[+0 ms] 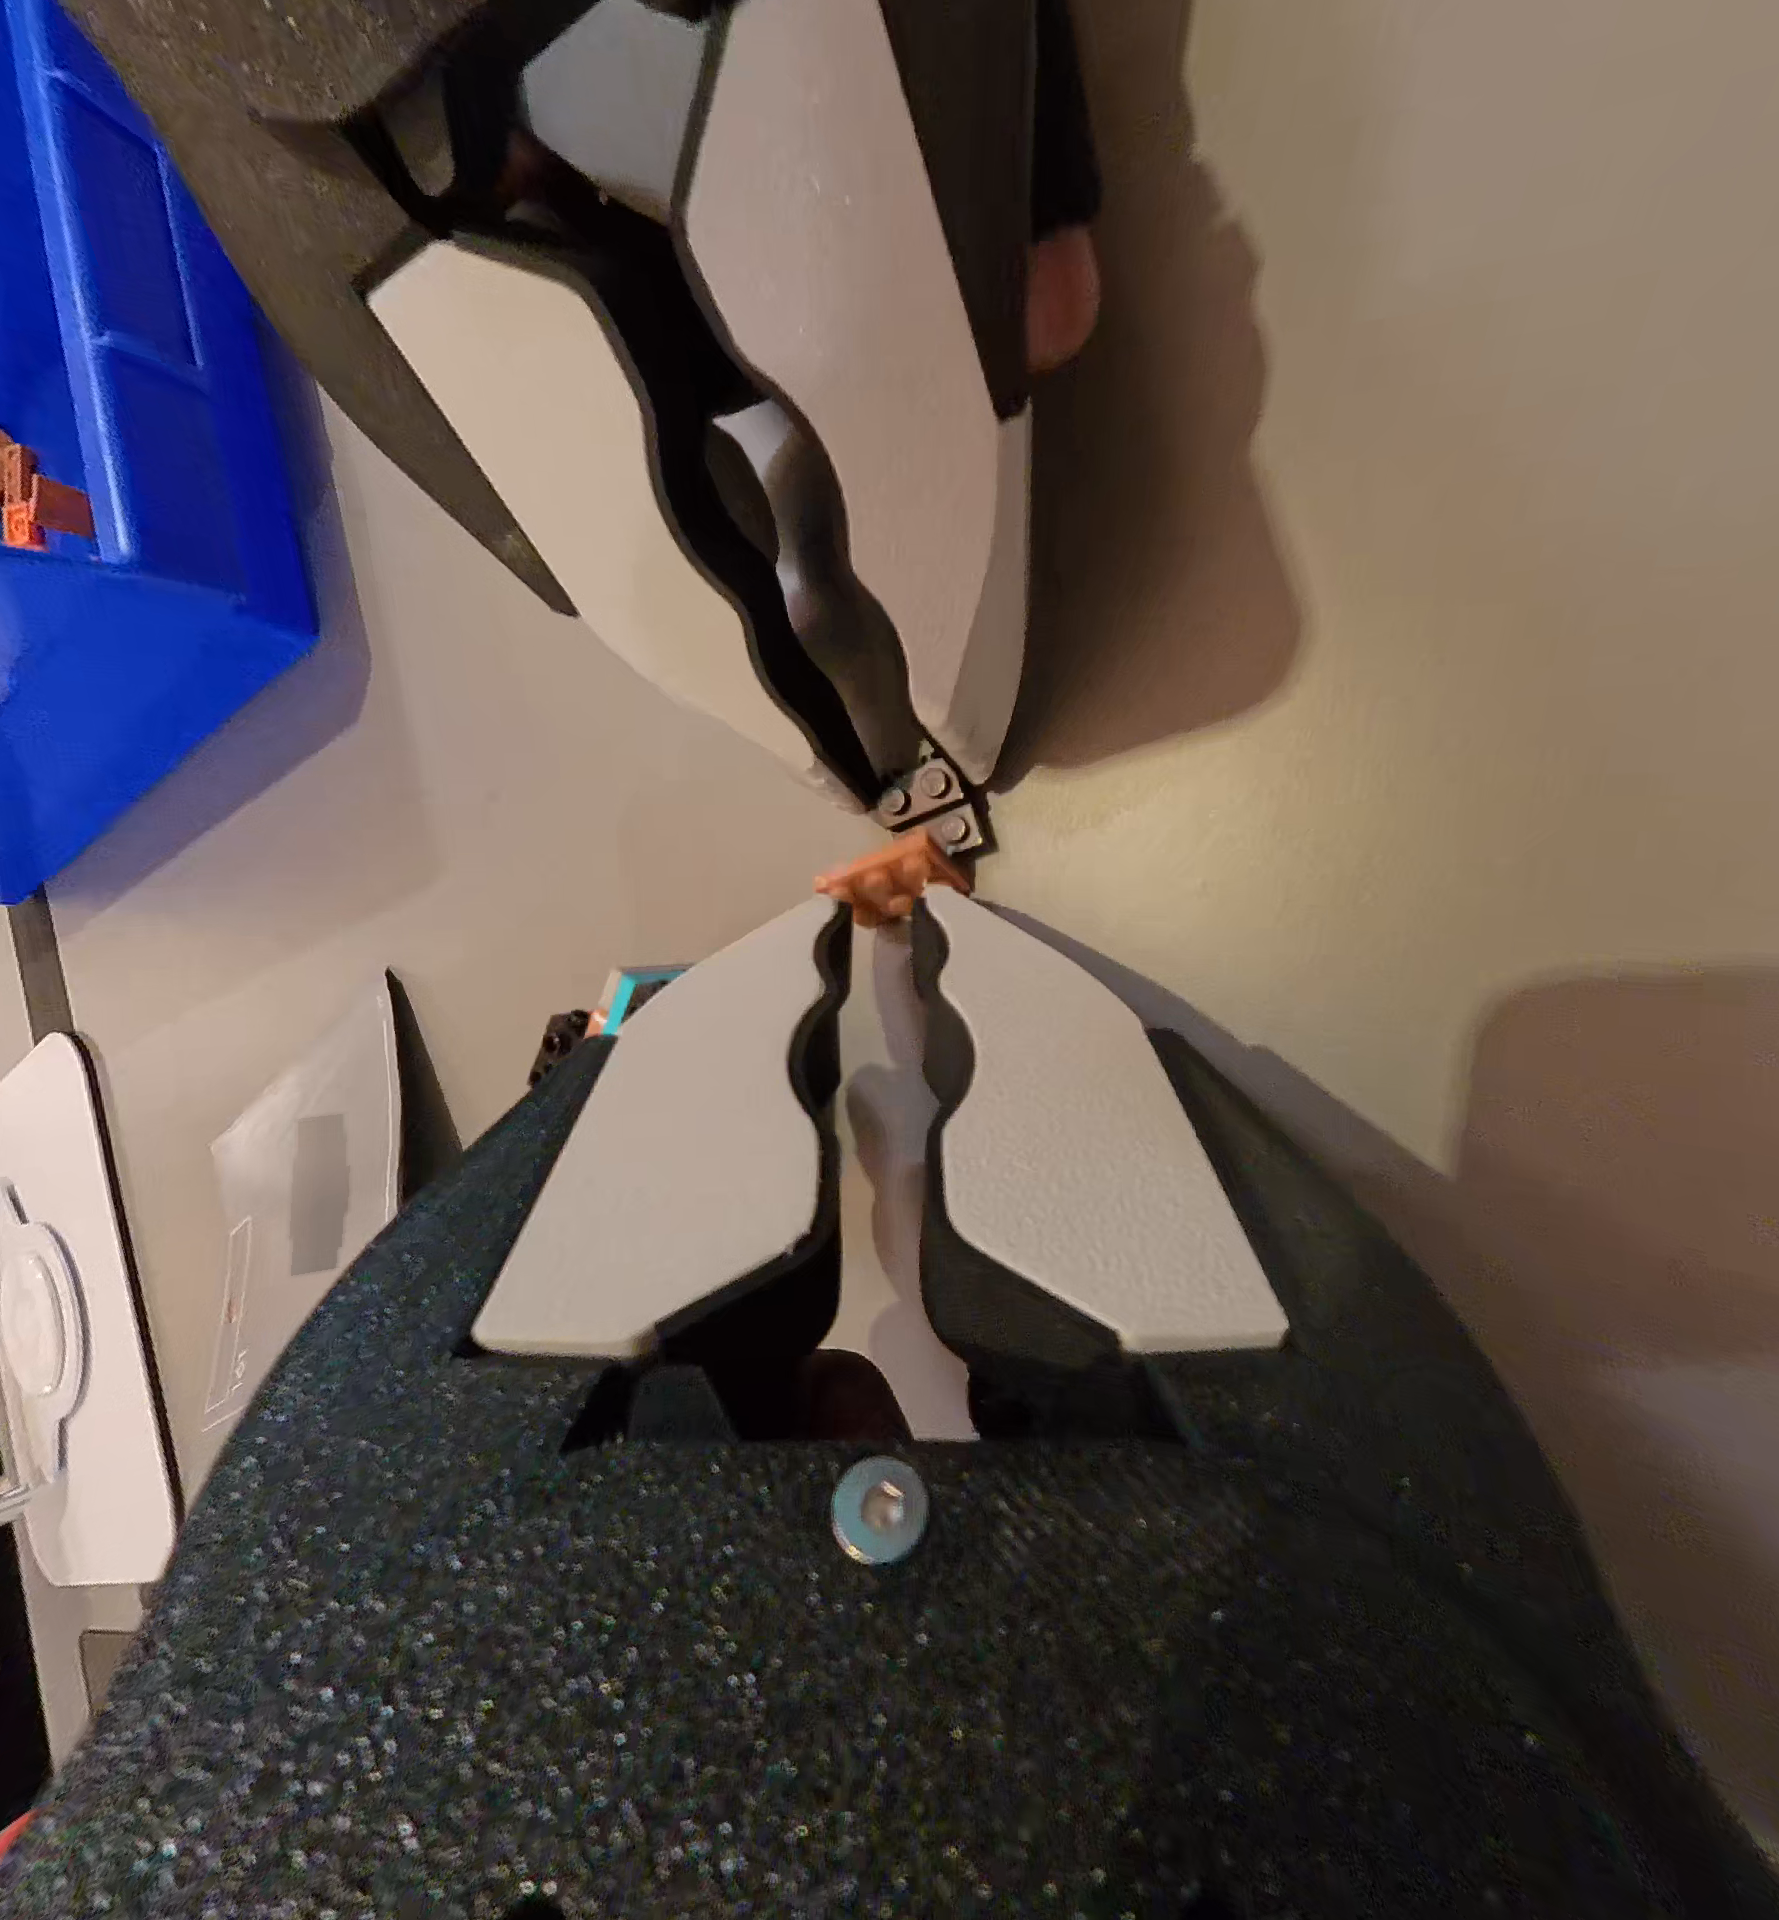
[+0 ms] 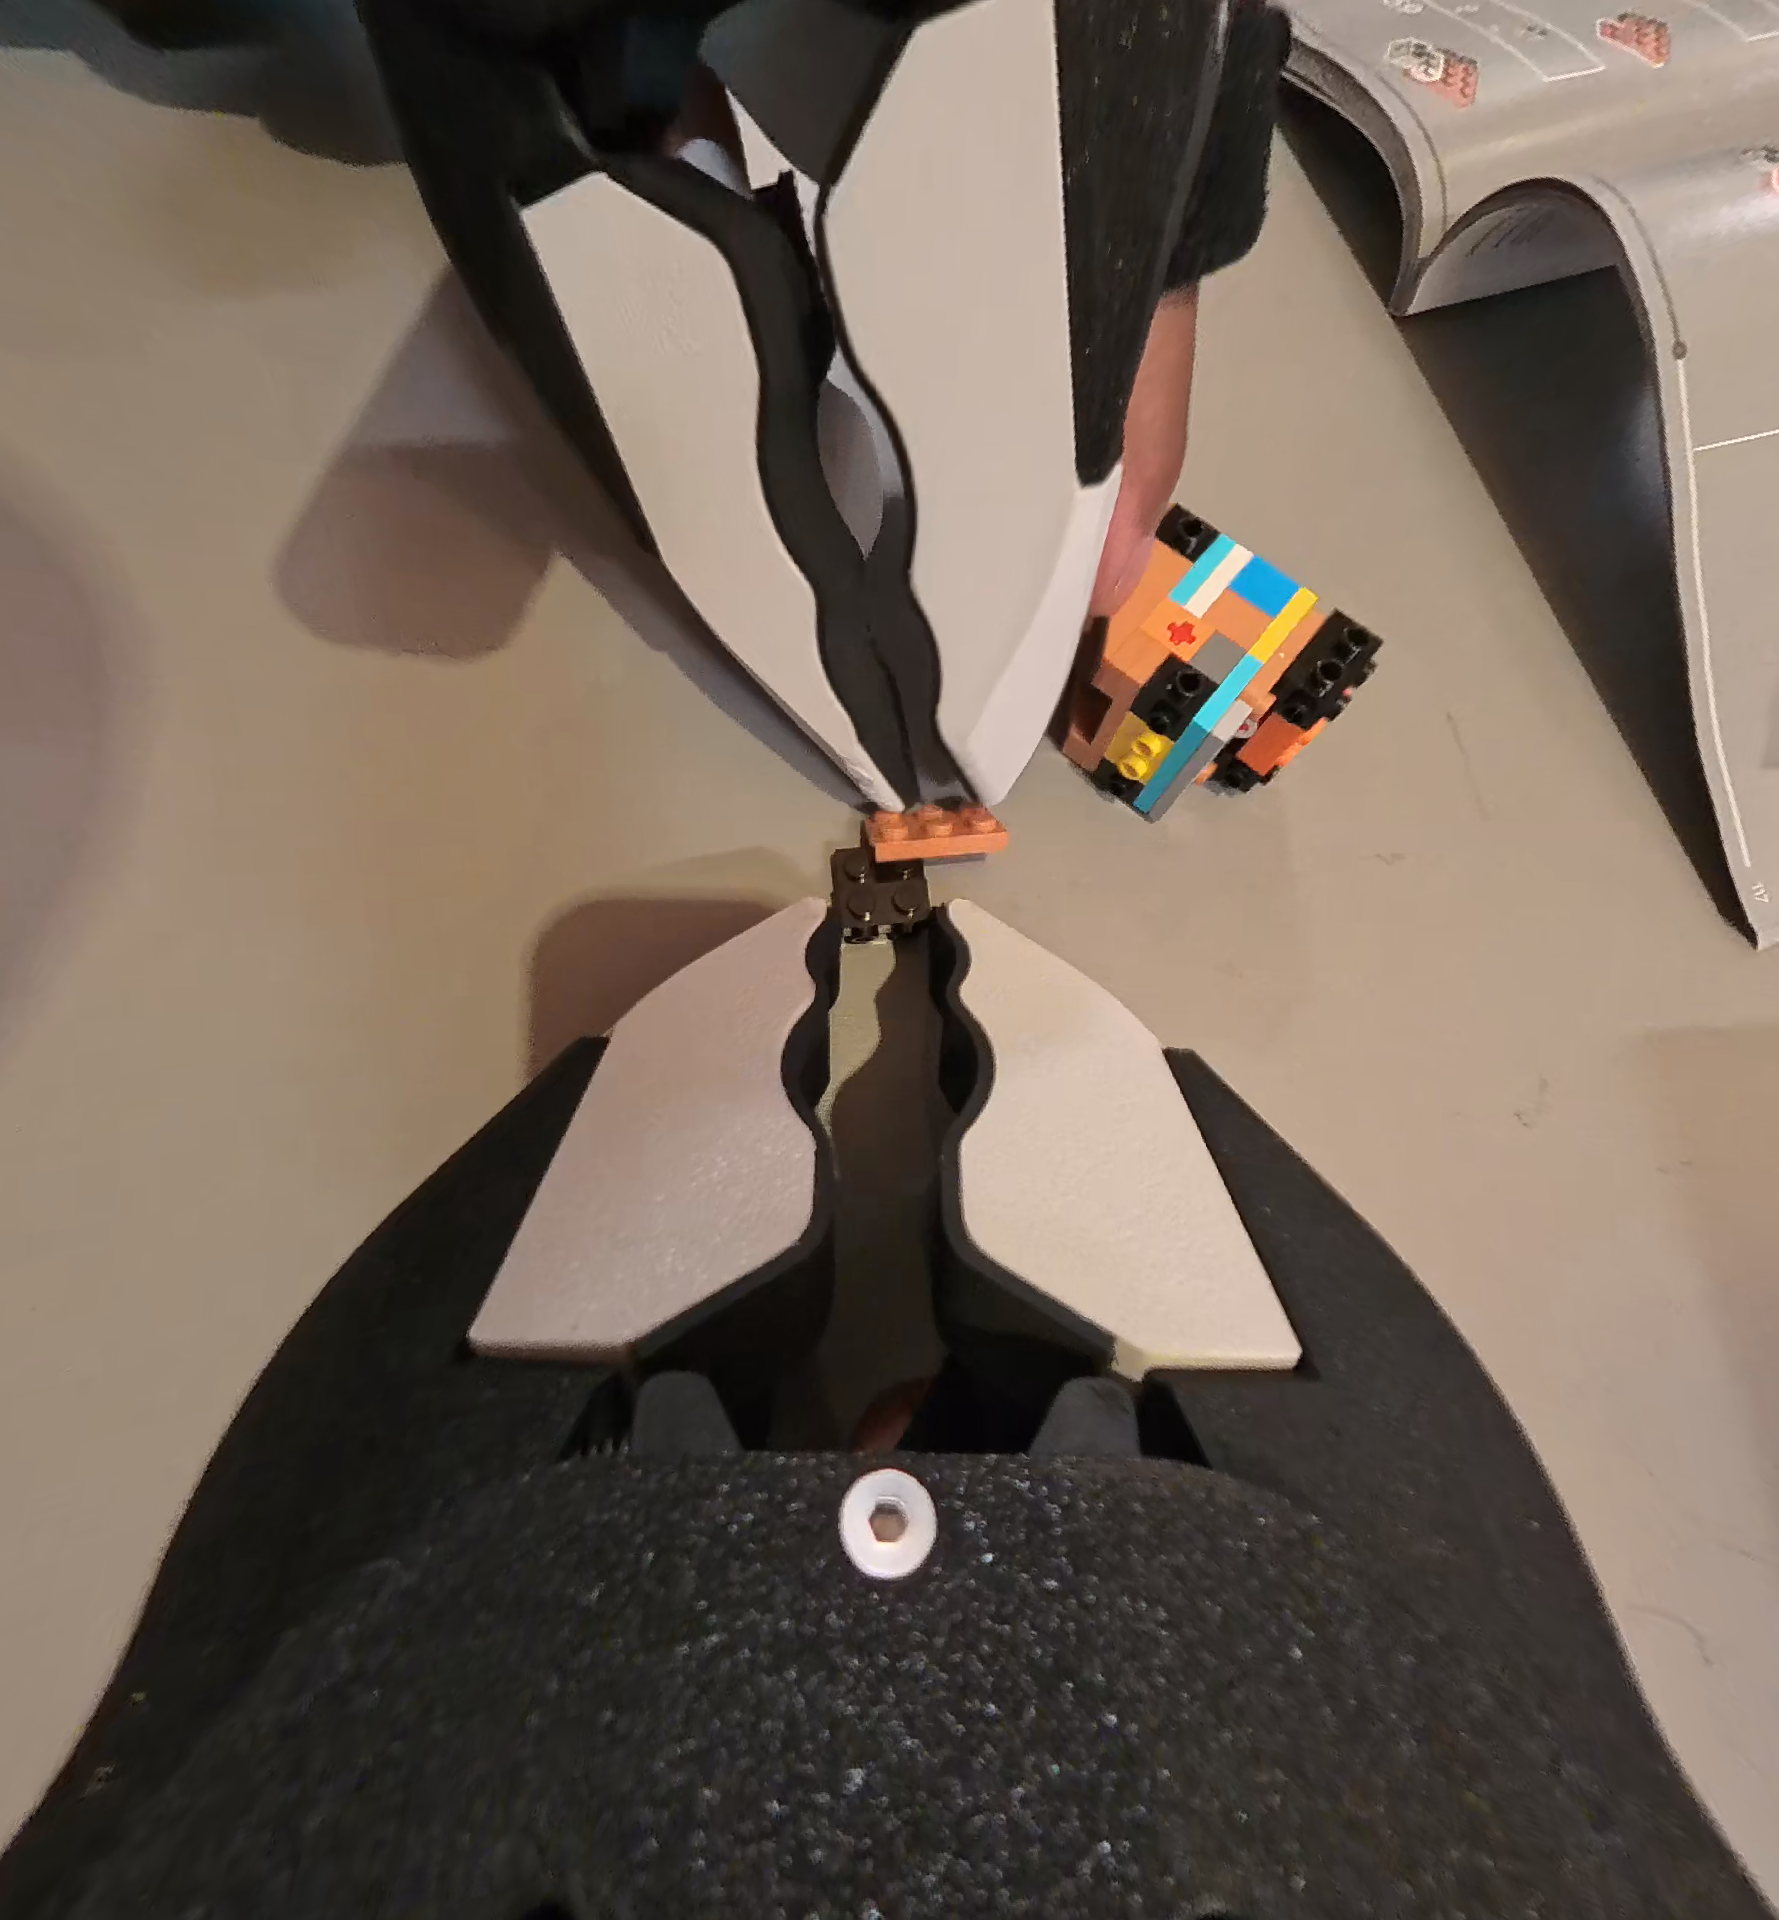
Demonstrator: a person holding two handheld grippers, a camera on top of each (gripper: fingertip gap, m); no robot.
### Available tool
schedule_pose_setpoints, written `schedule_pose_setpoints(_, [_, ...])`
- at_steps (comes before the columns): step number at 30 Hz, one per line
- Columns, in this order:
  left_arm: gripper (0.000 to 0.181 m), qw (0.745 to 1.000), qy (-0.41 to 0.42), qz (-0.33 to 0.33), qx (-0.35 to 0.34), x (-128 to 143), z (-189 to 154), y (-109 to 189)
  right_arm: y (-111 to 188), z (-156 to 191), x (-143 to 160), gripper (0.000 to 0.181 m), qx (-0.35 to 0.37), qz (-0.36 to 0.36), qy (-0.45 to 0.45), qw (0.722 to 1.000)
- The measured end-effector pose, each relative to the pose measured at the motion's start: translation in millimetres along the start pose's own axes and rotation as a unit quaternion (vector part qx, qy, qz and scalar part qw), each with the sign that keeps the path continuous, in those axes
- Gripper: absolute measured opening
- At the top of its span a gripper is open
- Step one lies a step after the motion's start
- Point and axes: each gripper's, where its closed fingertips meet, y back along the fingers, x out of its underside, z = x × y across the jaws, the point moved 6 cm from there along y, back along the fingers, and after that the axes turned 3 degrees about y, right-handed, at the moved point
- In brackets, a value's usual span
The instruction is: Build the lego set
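Two tools meet tip to tip above the worktop (image 2: 241, 1039): left tool (image 1: 880, 914) clamped on orange plate (image 1: 895, 881), right tool (image 2: 880, 914) clamped on black plate (image 2: 880, 883). Plates touch at centre. Partly built model (image 2: 1228, 665) lies at 2 o'clock in the right wrist view.

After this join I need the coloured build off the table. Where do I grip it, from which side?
Take the build across two opposite flat walls, probably coming from above on its right: it is a boxy block lying skewed on the table, so turn the jaws to match. Its left edge is hidden behind the left gripper and a finger.
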Motion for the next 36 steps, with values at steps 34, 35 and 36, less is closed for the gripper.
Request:
schedule_pose_setpoints(34, [0.024, 0.998, -0.045, 0.008, 0.053, -5.1, 6.1, 9.3, 9.4, -0.7, 5.7, 0.016, -0.032, -0.023, 0.076, 0.996])
schedule_pose_setpoints(35, [0.024, 0.996, -0.059, 0.013, 0.065, -6.9, 7.7, 9.6, 10.2, -0.3, 6.4, 0.016, -0.041, -0.023, 0.076, 0.996])
schedule_pose_setpoints(36, [0.024, 0.994, -0.071, 0.018, 0.08, -8.8, 9.5, 9.1, 11.5, 0.0, 7.0, 0.016, -0.051, -0.026, 0.077, 0.995])
